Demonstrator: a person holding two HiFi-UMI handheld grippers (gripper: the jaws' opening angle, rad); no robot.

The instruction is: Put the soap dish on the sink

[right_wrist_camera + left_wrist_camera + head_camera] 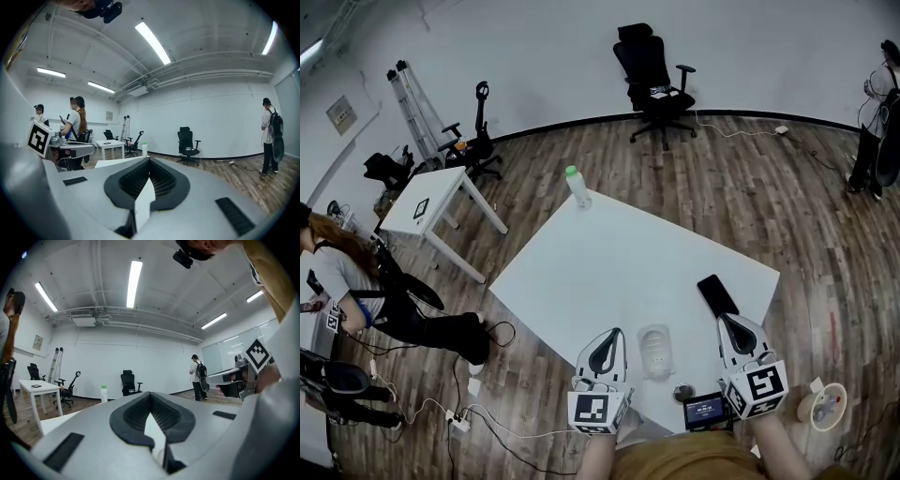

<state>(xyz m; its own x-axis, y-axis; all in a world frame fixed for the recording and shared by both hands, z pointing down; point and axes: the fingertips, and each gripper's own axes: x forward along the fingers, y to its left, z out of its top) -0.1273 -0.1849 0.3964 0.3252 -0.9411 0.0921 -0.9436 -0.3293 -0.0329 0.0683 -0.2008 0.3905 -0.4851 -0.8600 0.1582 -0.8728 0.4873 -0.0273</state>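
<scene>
Grippers flank the soap dish (656, 351) at the table's (609, 272) near edge: left gripper (612, 336) and right gripper (728, 323) both have jaws closed on nothing, probably just parked level. The dish is clear, seemingly empty, and apart from both. No sink shows. A bottle (577, 187) stands far.
</scene>
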